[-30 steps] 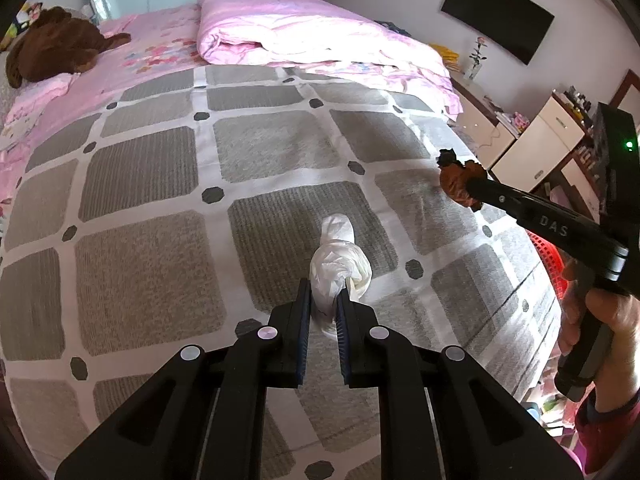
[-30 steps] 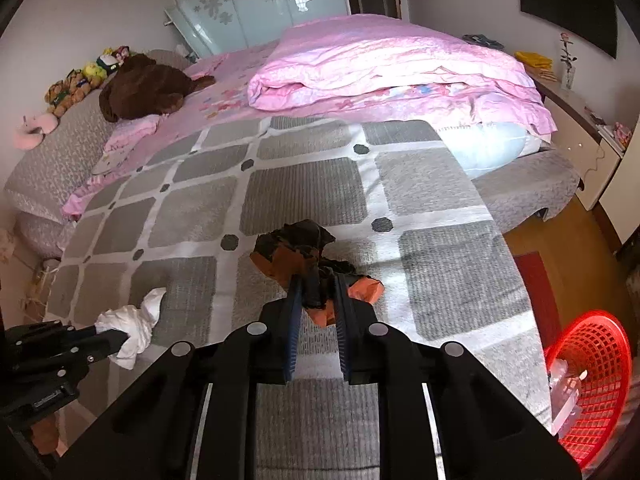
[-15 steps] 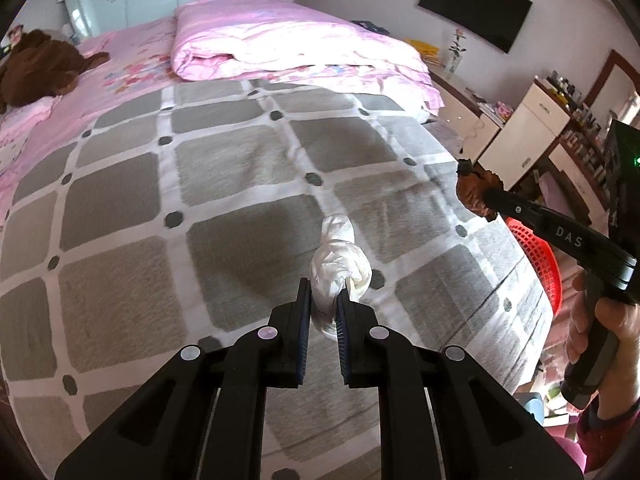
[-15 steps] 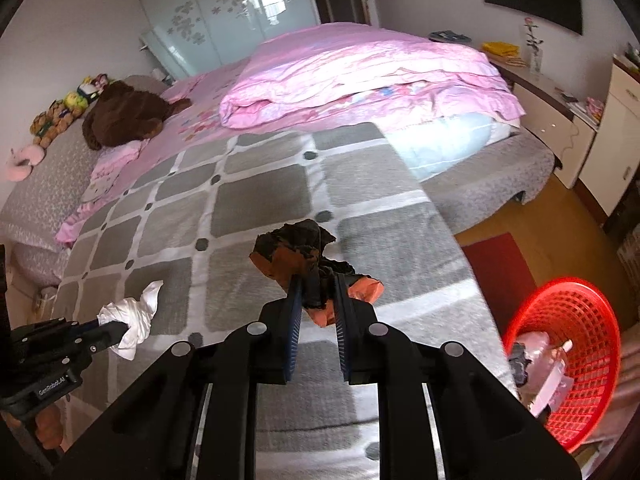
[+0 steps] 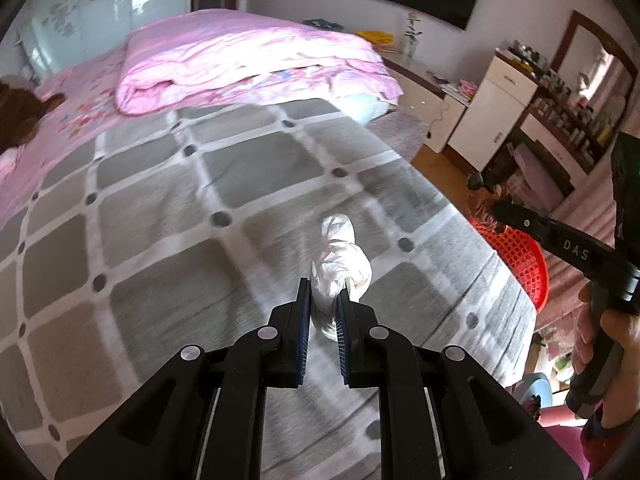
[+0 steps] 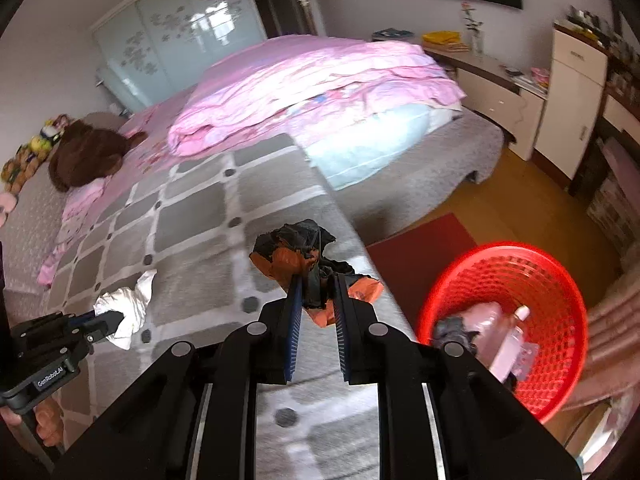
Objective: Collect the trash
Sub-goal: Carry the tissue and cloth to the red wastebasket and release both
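Note:
My left gripper (image 5: 323,290) is shut on a crumpled white tissue wad (image 5: 339,261), held above the grey checked bedspread (image 5: 160,216). The same white wad (image 6: 127,307) shows at the left gripper's tip in the right wrist view. My right gripper (image 6: 316,282) is shut on a crumpled orange-and-black wrapper (image 6: 298,258), over the bed's edge. That wrapper (image 5: 482,200) appears blurred at the right gripper's tip in the left wrist view. A red mesh basket (image 6: 548,276) stands on the floor, right of the bed, holding a pink bottle and dark trash.
A pink duvet (image 6: 320,88) is heaped at the far end of the bed, with a brown plush toy (image 6: 86,152) to its left. White cabinets (image 5: 492,112) and a cluttered desk line the right wall. A dark red mat (image 6: 416,244) lies beside the basket.
Both grippers have swung right towards the bed's edge, each keeping its trash. The red basket has come much closer and larger in the right wrist view.

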### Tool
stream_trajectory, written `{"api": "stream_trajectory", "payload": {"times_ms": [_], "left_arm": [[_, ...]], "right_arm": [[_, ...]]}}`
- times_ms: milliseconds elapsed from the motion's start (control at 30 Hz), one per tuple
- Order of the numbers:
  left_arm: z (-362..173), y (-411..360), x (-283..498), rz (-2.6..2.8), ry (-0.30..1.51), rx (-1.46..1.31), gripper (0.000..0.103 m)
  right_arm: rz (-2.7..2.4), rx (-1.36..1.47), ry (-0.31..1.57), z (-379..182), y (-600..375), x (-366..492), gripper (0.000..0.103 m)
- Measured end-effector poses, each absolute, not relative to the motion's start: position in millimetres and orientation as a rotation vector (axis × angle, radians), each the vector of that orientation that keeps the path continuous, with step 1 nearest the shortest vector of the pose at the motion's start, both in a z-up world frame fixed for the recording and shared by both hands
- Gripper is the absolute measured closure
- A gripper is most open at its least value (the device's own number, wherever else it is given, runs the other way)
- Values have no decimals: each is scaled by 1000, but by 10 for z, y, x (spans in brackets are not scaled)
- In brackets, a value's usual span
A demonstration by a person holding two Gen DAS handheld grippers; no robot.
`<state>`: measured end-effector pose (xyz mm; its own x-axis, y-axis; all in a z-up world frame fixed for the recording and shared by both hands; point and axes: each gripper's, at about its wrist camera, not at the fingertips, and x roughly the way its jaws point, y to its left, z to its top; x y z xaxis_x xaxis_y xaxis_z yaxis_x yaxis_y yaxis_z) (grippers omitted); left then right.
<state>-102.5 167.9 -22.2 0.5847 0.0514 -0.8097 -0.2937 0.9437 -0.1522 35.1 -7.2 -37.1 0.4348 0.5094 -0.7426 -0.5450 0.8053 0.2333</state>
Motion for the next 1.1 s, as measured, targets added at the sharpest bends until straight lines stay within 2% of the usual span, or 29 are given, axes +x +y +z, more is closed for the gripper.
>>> {"api": "stream_trajectory", "payload": {"times_ms": [567,1100], "left_arm": [[-170,931,-270,35,912,-133,92],[-397,139,360,-194,970,-53,92]], "right_arm": [[427,84,909,-431,-921,493,87],[277,188,950,-642,-1547,617,87]]}}
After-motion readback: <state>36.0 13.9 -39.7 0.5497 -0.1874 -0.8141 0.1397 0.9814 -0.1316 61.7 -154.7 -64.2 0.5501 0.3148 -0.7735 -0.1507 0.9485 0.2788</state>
